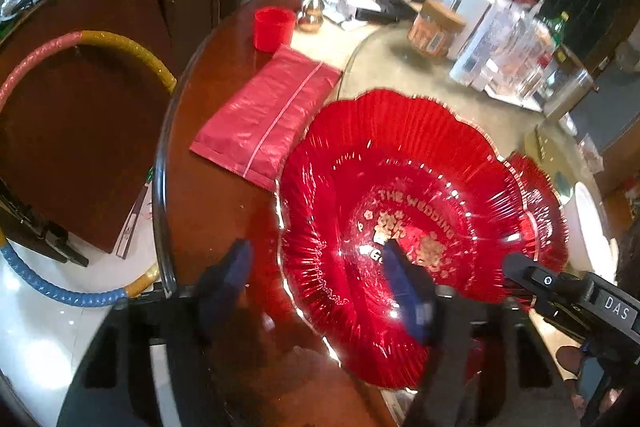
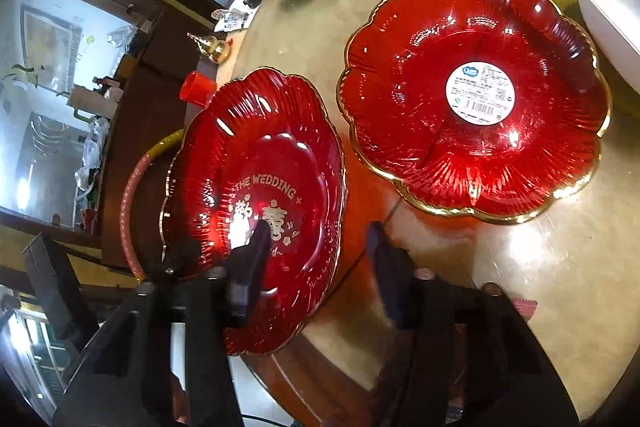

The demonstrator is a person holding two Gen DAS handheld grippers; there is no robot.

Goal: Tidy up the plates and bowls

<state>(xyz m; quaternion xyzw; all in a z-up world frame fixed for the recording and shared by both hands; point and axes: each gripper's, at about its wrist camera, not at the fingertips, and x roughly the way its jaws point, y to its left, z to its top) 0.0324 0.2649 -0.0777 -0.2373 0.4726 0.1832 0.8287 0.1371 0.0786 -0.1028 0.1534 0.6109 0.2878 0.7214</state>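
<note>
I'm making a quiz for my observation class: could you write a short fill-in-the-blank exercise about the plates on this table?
1. The red scalloped glass plate with gold lettering reads "THE ____".
2. The other red gold-rimmed plate has a round white ____ at its centre.
3. The folded plastic bag beside the lettered plate is ____ in colour.
4. The white bowl lies past the ____ plate.

Missing words: WEDDING; sticker; red; stickered

Both my claws angle downward, left gripper and right gripper jaws each part-spread.
</note>
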